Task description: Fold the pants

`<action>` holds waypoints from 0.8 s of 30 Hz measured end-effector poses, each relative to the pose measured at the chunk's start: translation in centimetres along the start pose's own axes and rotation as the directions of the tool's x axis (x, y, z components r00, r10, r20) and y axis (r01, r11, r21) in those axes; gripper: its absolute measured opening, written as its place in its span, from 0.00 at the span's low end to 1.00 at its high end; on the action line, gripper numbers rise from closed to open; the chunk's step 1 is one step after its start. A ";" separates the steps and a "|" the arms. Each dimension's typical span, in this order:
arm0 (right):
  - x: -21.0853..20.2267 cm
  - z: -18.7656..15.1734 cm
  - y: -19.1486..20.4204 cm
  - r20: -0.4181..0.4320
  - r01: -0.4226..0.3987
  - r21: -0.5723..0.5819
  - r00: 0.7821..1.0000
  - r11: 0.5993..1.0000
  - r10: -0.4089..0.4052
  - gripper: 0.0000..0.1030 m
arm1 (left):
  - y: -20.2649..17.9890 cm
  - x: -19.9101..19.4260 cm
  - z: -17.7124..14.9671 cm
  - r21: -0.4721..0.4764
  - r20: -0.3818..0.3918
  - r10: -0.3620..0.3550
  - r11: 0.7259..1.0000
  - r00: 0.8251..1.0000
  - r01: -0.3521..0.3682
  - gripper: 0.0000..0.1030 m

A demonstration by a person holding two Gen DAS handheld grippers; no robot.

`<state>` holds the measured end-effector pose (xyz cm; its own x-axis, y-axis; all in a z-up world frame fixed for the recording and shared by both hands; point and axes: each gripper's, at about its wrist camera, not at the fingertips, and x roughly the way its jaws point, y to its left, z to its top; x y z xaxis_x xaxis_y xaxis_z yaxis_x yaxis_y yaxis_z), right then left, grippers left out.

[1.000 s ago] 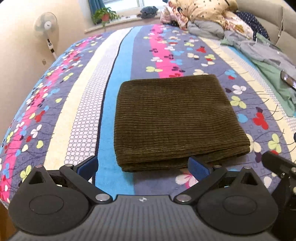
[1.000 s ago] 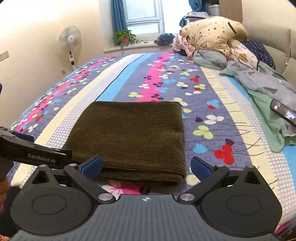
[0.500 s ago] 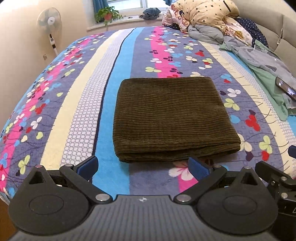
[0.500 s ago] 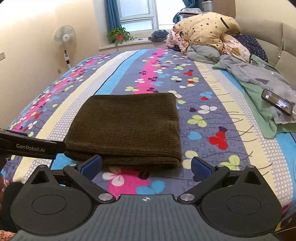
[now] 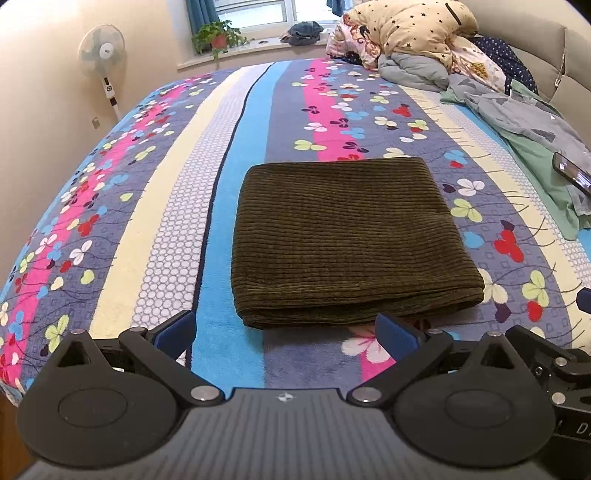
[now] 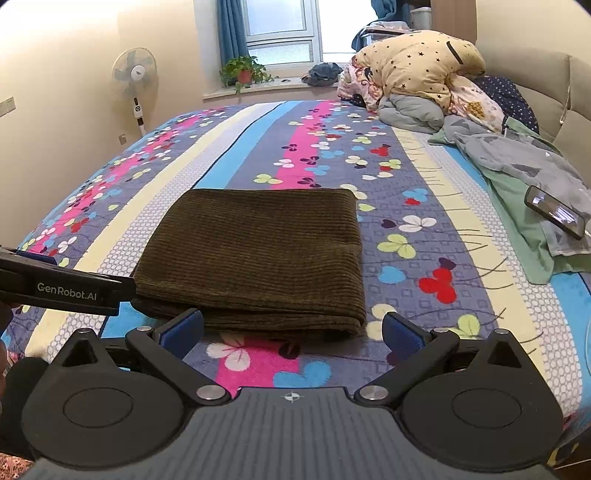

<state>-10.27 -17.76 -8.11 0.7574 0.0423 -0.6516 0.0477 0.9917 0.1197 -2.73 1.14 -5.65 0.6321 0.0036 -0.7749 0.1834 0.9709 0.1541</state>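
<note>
At the far left a pedestal fan [image 5: 102, 55] with a round white cage stands against the cream wall, and just right of it a leafy potted plant [image 5: 218, 35] sits on the windowsill. The bed [image 5: 155, 206] fills most of both views; its fleecy blanket runs away from you in long stripes of pink, cream, dotted white, blue and purple, scattered with clover shapes.

Your left gripper [image 5: 286, 332] sits low at the near edge, its blue-padded fingers [image 5: 177, 330] spread wide with nothing between them. The pants [image 5: 343, 236] lie flat on the blanket just beyond, folded into a neat, thick rectangle of dark olive corduroy; the ribs run crosswise and the near edge shows stacked, rounded layers. In the right wrist view the pants [image 6: 258, 254] sit left of centre.

Your right gripper [image 6: 293, 328] is also spread wide and empty, its fingers [image 6: 402, 332] hovering at the near edge of the folded cloth, apart from it.

Farther right, at the far end, a puffy cream quilt [image 6: 417, 70] dotted with small stars is heaped on crumpled bedding. Along the right side lie loose grey and green clothes [image 6: 517, 166], soft and wrinkled, with a flat, glossy phone [image 6: 554, 212] resting on them.
</note>
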 end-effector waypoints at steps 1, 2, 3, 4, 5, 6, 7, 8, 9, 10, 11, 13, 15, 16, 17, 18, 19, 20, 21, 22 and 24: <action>0.0 0.0 0.0 0.000 0.000 0.001 1.000 1.000 0.000 0.99 | 0.0 0.0 0.0 -0.003 -0.002 0.000 1.000 1.000 0.000 1.00; 0.0 0.0 -0.1 0.000 0.000 0.000 1.000 1.000 0.000 0.99 | 0.1 0.1 -0.1 -0.006 -0.002 -0.001 1.000 1.000 0.001 1.00; 0.0 0.0 -0.1 -0.001 0.000 0.000 1.000 1.000 0.000 0.99 | 0.1 0.1 -0.1 -0.010 -0.002 -0.003 1.000 1.000 0.003 1.00; 0.0 0.0 -0.1 -0.002 0.000 0.000 1.000 1.000 0.000 0.99 | 0.2 0.1 -0.1 -0.010 -0.001 -0.004 1.000 1.000 0.004 1.00; 0.0 0.0 -0.1 -0.001 0.000 0.000 1.000 1.000 0.000 0.99 | 0.2 0.1 -0.1 -0.009 0.000 -0.001 1.000 1.000 0.001 1.00; 0.0 0.1 -0.1 -0.001 -0.002 -0.001 1.000 1.000 0.002 0.99 | 0.1 0.1 -0.1 -0.006 0.001 0.002 1.000 1.000 -0.002 1.00; 0.0 0.1 -0.1 -0.002 -0.002 -0.002 1.000 1.000 0.002 0.99 | 0.0 0.1 -0.1 -0.004 0.002 0.005 1.000 1.000 -0.005 1.00; 0.0 0.0 0.0 -0.001 0.000 0.000 1.000 1.000 0.000 0.99 | 0.0 0.1 -0.1 -0.002 0.004 0.008 1.000 1.000 -0.008 1.00; 0.0 0.0 0.0 -0.001 0.000 -0.001 1.000 1.000 0.000 0.99 | -0.1 0.1 -0.2 0.000 0.005 0.011 1.000 1.000 -0.011 1.00; 0.0 0.0 0.0 -0.001 -0.001 -0.002 1.000 1.000 0.001 0.99 | -0.1 0.1 -0.2 0.002 0.005 0.012 1.000 1.000 -0.012 1.00; 0.0 0.0 0.0 -0.001 -0.001 -0.003 1.000 1.000 0.001 0.99 | -0.1 0.1 -0.2 0.004 0.004 0.011 1.000 1.000 -0.011 1.00; 0.1 0.1 0.0 0.000 -0.001 -0.006 1.000 1.000 0.001 0.99 | -0.2 0.1 -0.2 0.003 -0.002 0.006 1.000 1.000 -0.006 1.00; 0.1 0.1 0.0 0.001 -0.002 -0.006 1.000 1.000 0.002 0.99 | -0.1 0.1 -0.1 0.001 -0.005 0.001 1.000 1.000 -0.001 1.00; 0.1 0.1 0.1 0.001 -0.002 -0.007 1.000 1.000 0.002 0.99 | -0.1 0.1 -0.1 0.001 -0.007 0.000 1.000 1.000 0.000 1.00; 0.1 0.1 0.1 0.001 -0.003 -0.008 1.000 1.000 0.003 0.99 | -0.1 0.1 -0.1 0.001 -0.008 -0.001 1.000 1.000 0.001 1.00; 0.1 0.1 0.1 0.001 -0.003 -0.009 1.000 1.000 0.003 0.99 | -0.1 0.1 -0.1 0.000 -0.008 -0.001 1.000 1.000 0.001 1.00; 0.1 0.2 0.0 0.001 -0.005 -0.011 1.000 1.000 0.005 0.99 | 0.0 0.1 -0.1 -0.002 -0.010 -0.004 1.000 1.000 0.004 1.00; 0.1 0.2 0.0 0.000 -0.005 -0.012 1.000 1.000 0.005 0.99 | 0.0 0.1 -0.1 -0.005 -0.013 -0.007 1.000 1.000 0.007 1.00; 0.1 0.2 0.0 -0.001 -0.006 -0.014 1.000 1.000 0.006 0.99 | 0.0 0.1 -0.1 -0.008 -0.015 -0.010 1.000 1.000 0.010 1.00; 0.1 0.3 -0.1 -0.001 -0.008 -0.015 1.000 1.000 0.008 0.99 | 0.0 0.1 -0.1 -0.010 -0.019 -0.013 1.000 1.000 0.012 1.00; 0.1 0.2 0.0 0.000 -0.006 -0.015 1.000 1.000 0.006 0.99 | -0.1 0.1 -0.2 -0.009 -0.021 -0.013 1.000 1.000 0.012 1.00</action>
<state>-10.01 -17.79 -8.01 0.7574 0.0487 -0.6512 0.0328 0.9931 0.1125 -2.86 1.11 -5.83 0.6141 -0.0038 -0.7892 0.1845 0.9730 0.1390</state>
